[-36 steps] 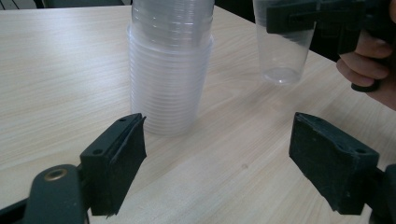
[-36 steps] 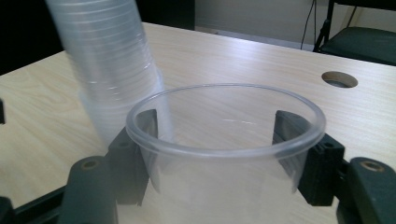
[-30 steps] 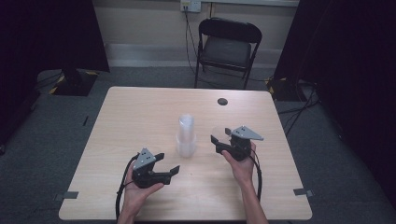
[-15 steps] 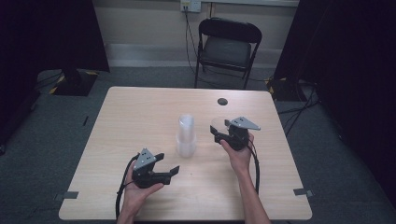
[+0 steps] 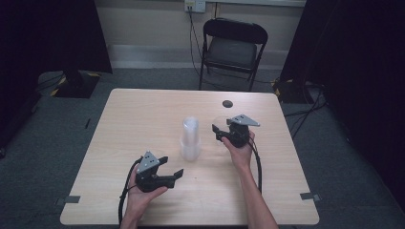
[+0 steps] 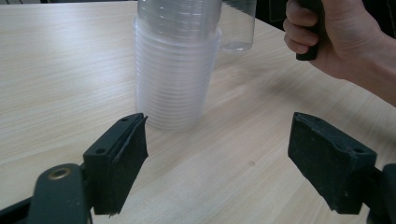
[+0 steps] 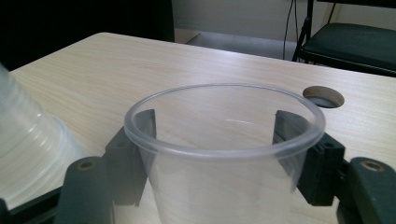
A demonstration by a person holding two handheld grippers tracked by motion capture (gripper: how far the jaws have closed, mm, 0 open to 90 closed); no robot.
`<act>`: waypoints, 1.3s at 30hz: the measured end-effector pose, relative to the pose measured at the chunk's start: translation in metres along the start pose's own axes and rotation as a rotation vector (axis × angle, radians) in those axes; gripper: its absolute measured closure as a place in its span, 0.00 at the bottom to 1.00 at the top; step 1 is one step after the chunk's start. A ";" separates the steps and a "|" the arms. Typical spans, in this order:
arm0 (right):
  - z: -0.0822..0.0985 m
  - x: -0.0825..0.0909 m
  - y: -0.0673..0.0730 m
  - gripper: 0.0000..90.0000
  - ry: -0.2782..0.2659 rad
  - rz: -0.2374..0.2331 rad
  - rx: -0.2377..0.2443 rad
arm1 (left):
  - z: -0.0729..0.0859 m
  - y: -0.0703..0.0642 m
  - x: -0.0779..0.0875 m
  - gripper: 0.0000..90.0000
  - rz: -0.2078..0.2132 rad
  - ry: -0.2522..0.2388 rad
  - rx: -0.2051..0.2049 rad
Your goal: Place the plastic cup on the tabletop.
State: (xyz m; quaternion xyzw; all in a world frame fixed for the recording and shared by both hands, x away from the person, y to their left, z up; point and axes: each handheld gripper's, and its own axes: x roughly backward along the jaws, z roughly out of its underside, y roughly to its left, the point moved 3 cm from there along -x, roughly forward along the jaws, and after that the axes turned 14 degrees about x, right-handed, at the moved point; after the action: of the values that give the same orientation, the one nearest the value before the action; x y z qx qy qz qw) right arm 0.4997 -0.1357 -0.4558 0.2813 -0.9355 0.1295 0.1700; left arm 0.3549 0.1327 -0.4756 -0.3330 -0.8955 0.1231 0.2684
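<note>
Hidden or hard to see: in the high view the clear cup (image 5: 218,125) is faint against the desk (image 5: 143,119), just ahead of the right gripper (image 5: 220,133); its base is cut off in the right gripper view.
Stack: a stack of clear cups (image 5: 190,138) stands upright near the middle of the desk; its top is cut off in the left gripper view, and it is blurred at the left edge of the right gripper view.
Right gripper view: the cup's rim (image 7: 224,122) sits between the two black jaws, one on each side of its wall. The jaws look clamped on the cup, though the pads are seen through the plastic.
Left gripper view: the left gripper (image 6: 217,154) has its jaws wide apart with nothing between them; the stack stands just beyond, and the single cup farther off beside the right hand (image 6: 336,37).
High view: the left gripper lies low in the left hand (image 5: 141,198), apart from the stack; a dark round hole (image 5: 228,103) and a black chair (image 5: 233,47) lie beyond.
</note>
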 end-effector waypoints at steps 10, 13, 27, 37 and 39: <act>0.017 -0.018 -0.007 0.33 0.032 -0.014 -0.043 | 0.001 0.005 0.005 0.23 -0.019 -0.011 0.010; 0.019 -0.023 -0.008 0.33 0.034 -0.022 -0.065 | 0.001 0.008 0.006 0.23 -0.026 -0.022 0.012; 0.027 -0.012 -0.001 0.33 0.029 -0.005 -0.008 | 0.002 0.007 0.007 0.23 -0.020 -0.030 0.022; 0.034 0.002 0.005 0.34 0.032 0.011 0.018 | 0.002 0.002 0.006 0.23 -0.009 -0.029 0.012; 0.036 0.004 0.005 0.34 0.033 0.010 0.025 | 0.002 0.002 0.006 0.23 -0.009 -0.032 0.010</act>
State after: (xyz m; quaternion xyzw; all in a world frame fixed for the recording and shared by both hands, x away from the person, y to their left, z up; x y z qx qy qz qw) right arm 0.4853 -0.1458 -0.4878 0.2767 -0.9322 0.1468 0.1813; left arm 0.3510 0.1382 -0.4752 -0.3257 -0.9005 0.1318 0.2563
